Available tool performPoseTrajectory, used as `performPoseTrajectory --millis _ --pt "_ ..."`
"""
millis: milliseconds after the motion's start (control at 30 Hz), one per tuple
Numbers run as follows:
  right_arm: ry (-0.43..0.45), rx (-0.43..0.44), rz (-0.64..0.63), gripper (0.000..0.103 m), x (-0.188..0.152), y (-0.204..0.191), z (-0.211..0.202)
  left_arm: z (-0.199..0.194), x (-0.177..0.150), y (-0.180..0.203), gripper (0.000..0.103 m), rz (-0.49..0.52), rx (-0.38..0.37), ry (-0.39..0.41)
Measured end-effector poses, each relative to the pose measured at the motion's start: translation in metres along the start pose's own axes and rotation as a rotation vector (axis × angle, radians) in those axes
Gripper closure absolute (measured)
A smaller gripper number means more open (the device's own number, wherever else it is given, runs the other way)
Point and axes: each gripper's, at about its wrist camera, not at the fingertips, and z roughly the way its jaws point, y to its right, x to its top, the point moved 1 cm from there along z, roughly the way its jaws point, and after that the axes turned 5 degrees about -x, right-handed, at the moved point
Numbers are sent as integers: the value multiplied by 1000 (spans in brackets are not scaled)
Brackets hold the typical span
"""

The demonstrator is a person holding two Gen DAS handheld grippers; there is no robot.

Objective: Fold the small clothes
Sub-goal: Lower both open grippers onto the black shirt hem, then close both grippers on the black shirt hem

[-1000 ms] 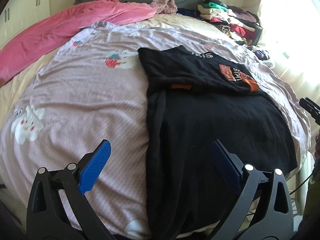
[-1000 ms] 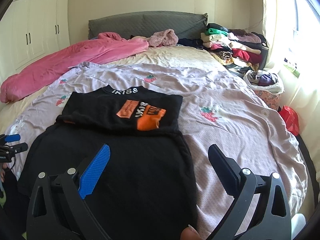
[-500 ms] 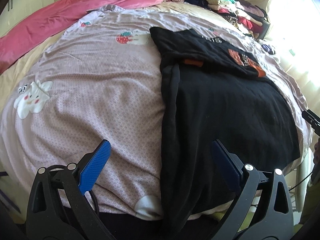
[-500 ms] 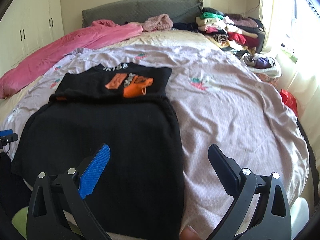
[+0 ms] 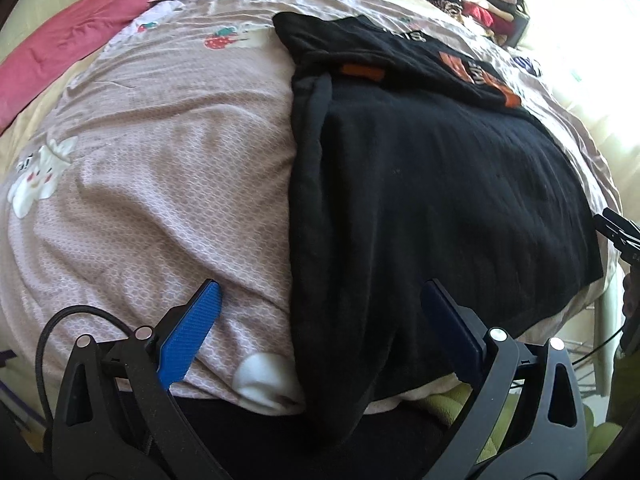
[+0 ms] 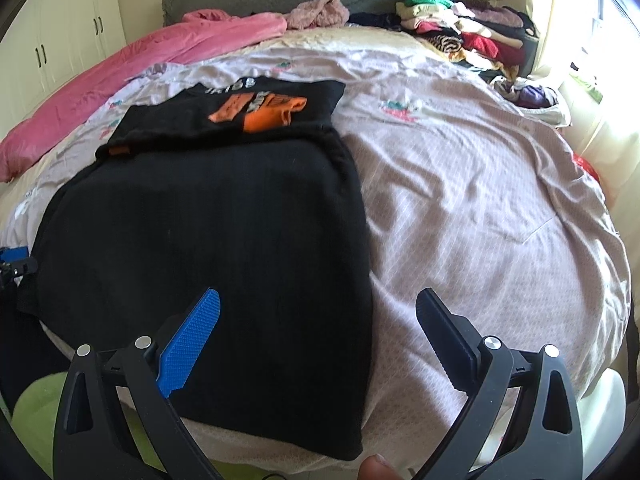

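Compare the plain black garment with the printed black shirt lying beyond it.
The plain black garment is spread wide and reaches the near edge of the bed; the printed shirt covers less area and lies farther up. The garment shows no print; the shirt has orange graphics and white lettering. Both are black and lie flat on the pink bedspread.

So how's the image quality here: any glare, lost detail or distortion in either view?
Left wrist view: the window side at right is blown out, and the black garment reads as a nearly flat dark mass. Right wrist view: the window glares at upper right; the orange print on the folded black shirt stays clear. Both views show strong fisheye bulge in the bed and dark corners.
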Motion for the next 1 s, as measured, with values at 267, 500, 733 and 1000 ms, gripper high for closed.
performPoseTrajectory --millis 267,500,733,1000 --pt "-50 29 1 24 -10 -2 9 2 -2 9 18 40 -1 -12" --pt "-52 2 30 81 -7 11 10 2 -3 11 38 50 -5 -11" --pt "-49 18 19 90 -10 14 2 -6 -4 11 51 39 -33 16" --pt "-78 34 19 88 -25 18 2 -1 -21 12 51 55 -75 -31"
